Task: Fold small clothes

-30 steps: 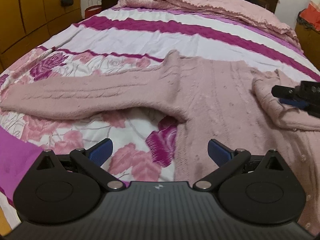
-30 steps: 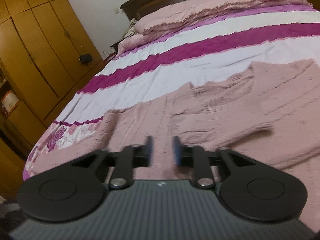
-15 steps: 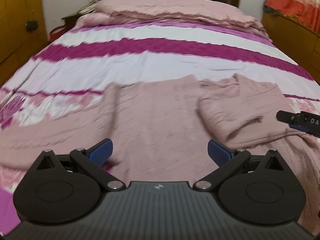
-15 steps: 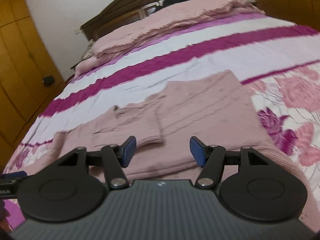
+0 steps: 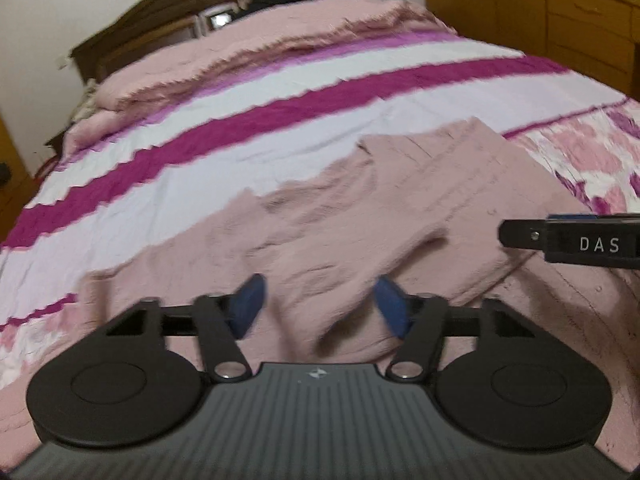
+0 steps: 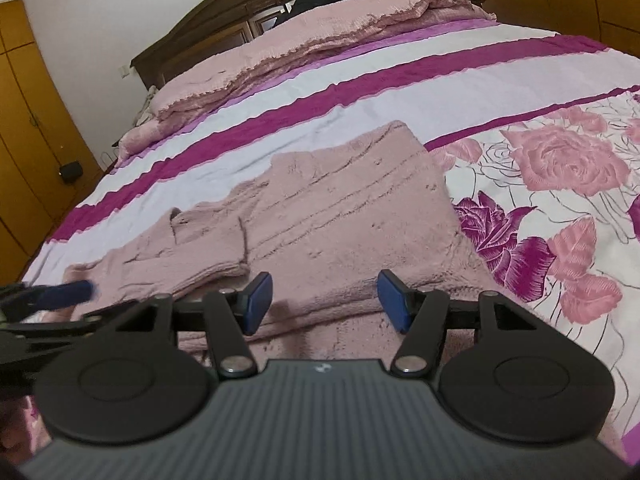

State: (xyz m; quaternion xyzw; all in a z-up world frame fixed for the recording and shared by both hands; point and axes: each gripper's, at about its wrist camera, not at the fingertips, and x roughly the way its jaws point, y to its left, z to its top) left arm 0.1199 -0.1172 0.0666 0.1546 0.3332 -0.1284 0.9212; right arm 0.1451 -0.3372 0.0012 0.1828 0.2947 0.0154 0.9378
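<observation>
A pink knitted sweater (image 5: 400,200) lies flat on the bed, with one sleeve (image 6: 188,256) folded across its body. My left gripper (image 5: 320,306) hovers low over the sweater. Its jaws are closing, and the folded sleeve's end (image 5: 352,264) lies between the blue pads without being pressed. My right gripper (image 6: 326,306) stands open over the sweater (image 6: 340,208) near its lower edge, with nothing gripped. One finger of the right gripper (image 5: 568,240) shows at the right edge of the left wrist view. A blue pad of the left gripper (image 6: 60,294) shows at the left of the right wrist view.
The bedcover (image 6: 400,80) has white and magenta stripes, with pink roses (image 6: 568,160) to the right. A folded pink blanket (image 6: 320,36) lies by the dark headboard (image 6: 240,8). Wooden wardrobes (image 6: 24,120) stand to the left and wooden cabinets (image 5: 560,20) to the right.
My left gripper swung right, from the outstretched sleeve to the sweater's body, rolled, and its jaws narrowed. My right gripper moved right and its nearly shut jaws spread apart.
</observation>
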